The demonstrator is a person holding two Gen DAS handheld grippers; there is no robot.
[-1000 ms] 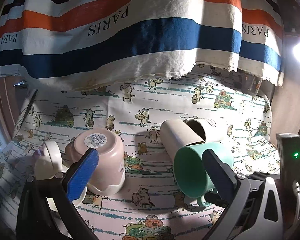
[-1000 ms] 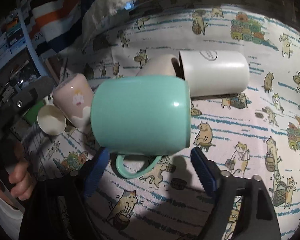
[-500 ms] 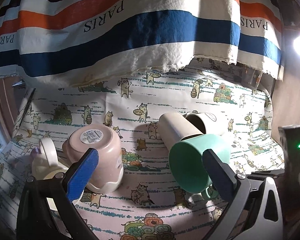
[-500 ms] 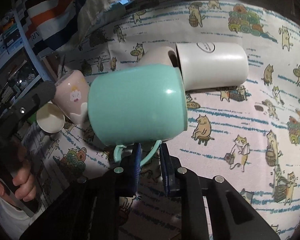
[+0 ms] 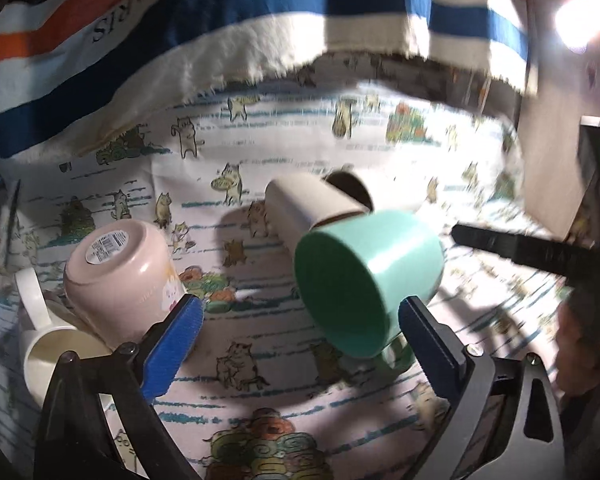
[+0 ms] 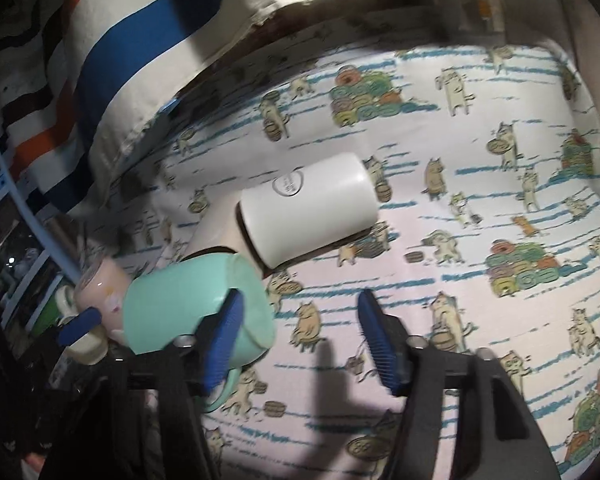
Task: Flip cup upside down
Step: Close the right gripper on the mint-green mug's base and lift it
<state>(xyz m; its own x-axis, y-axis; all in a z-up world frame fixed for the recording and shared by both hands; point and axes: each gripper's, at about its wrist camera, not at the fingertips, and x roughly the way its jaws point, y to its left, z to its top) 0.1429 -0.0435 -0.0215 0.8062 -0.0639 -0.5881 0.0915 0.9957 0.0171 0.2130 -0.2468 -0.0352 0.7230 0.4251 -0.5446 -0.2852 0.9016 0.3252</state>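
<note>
A teal mug (image 5: 364, 280) stands tilted, its base facing my left camera and its handle low at the right. It also shows in the right wrist view (image 6: 192, 312) at the lower left. My left gripper (image 5: 300, 328) is open, its right finger beside the mug. My right gripper (image 6: 300, 336) is open and empty; its left finger overlaps the mug's rim in view.
A pink cup (image 5: 120, 272) stands upside down at the left beside a cream mug (image 5: 48, 352). A beige cup (image 5: 308, 208) and a white cup (image 6: 312, 208) lie on their sides behind. A striped cloth (image 5: 220, 32) hangs at the back over the cat-print tablecloth (image 6: 480, 300).
The right gripper, shut on the teal mug's handle half a second ago, has opened and shifted right. The mug has turned from lying with its mouth toward my left camera to base toward it.
</note>
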